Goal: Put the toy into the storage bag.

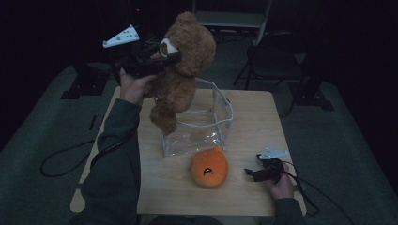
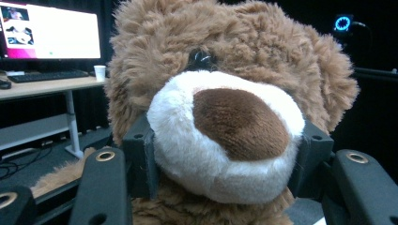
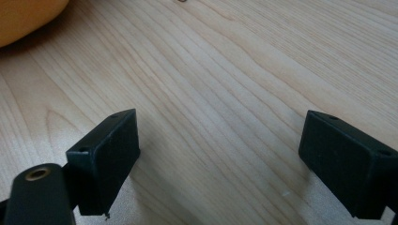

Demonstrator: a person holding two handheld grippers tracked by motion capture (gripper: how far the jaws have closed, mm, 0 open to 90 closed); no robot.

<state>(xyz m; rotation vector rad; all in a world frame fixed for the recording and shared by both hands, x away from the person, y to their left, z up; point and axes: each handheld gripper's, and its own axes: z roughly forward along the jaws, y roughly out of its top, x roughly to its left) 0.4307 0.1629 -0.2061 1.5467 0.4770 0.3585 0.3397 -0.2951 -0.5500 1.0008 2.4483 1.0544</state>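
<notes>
A brown teddy bear (image 1: 180, 70) hangs in the air above the table's far left, over a clear plastic bag (image 1: 202, 126) that stands open. My left gripper (image 1: 171, 57) is shut on the bear's white snout (image 2: 225, 140), one pad on each side of it. An orange plush toy (image 1: 209, 168) with a black mark lies on the wooden table (image 1: 253, 122) in front of the bag. My right gripper (image 1: 248, 172) rests low at the table's front right, open, with bare wood between its pads (image 3: 110, 159); an edge of the orange plush toy (image 3: 23, 16) shows at the upper left.
A folding chair (image 1: 270, 56) and dark stands sit beyond the table on grey floor. Cables (image 1: 65, 159) trail off the table's left and right sides. Behind the bear, a desk with a lit monitor (image 2: 49, 30), keyboard and white cup.
</notes>
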